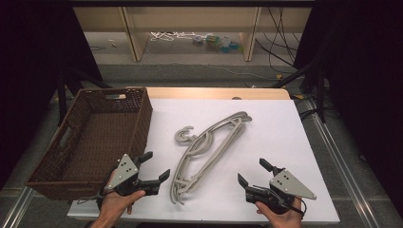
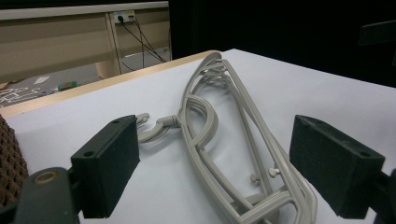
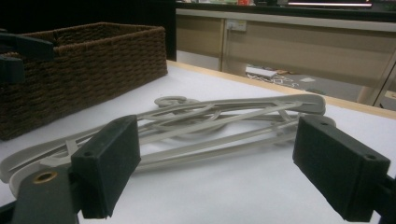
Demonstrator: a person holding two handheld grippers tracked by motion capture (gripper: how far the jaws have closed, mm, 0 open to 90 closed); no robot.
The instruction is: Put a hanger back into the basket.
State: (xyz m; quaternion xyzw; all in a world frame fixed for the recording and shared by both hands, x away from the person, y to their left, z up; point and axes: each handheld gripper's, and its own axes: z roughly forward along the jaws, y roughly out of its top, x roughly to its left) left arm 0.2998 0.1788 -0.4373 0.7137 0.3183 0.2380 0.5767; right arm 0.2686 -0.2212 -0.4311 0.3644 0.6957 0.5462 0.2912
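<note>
Left claw agape | hangers between claws | basket left

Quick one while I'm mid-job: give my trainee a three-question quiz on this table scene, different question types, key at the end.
1. True or false: the left gripper is clamped on the grey hangers.
2. The wicker basket sits on which side of the white table in the high view? A) left B) right C) far edge
3. Fill in: the right gripper stands with its jaws ____.

Key: 1. False, its jaws are open and short of the hangers. 2. A. 3. open, nothing between them.
</note>
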